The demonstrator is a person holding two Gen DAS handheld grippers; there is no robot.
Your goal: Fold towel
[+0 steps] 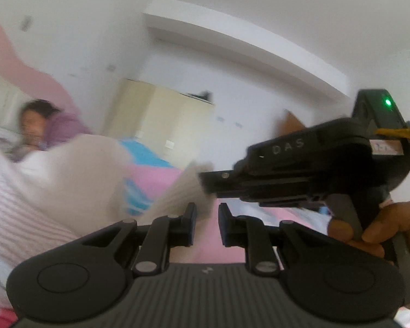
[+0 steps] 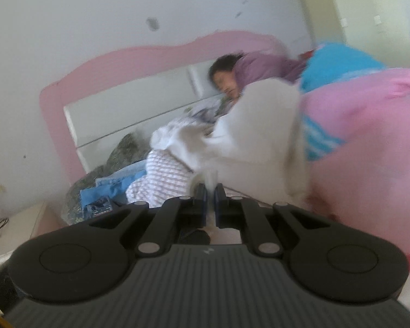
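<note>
We hold the right gripper (image 2: 210, 191) pressed together on a corner of the pale towel (image 2: 254, 136), which drapes blurred above the pink blanket (image 2: 369, 150) on the bed. Our left gripper (image 1: 207, 213) shows a narrow gap between its fingers, nothing visibly between them; the towel (image 1: 76, 175) hangs just beyond. A person (image 2: 232, 79) lies by the pink headboard (image 2: 68, 87).

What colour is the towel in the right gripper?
Off-white towel, clearest in the right wrist view.
</note>
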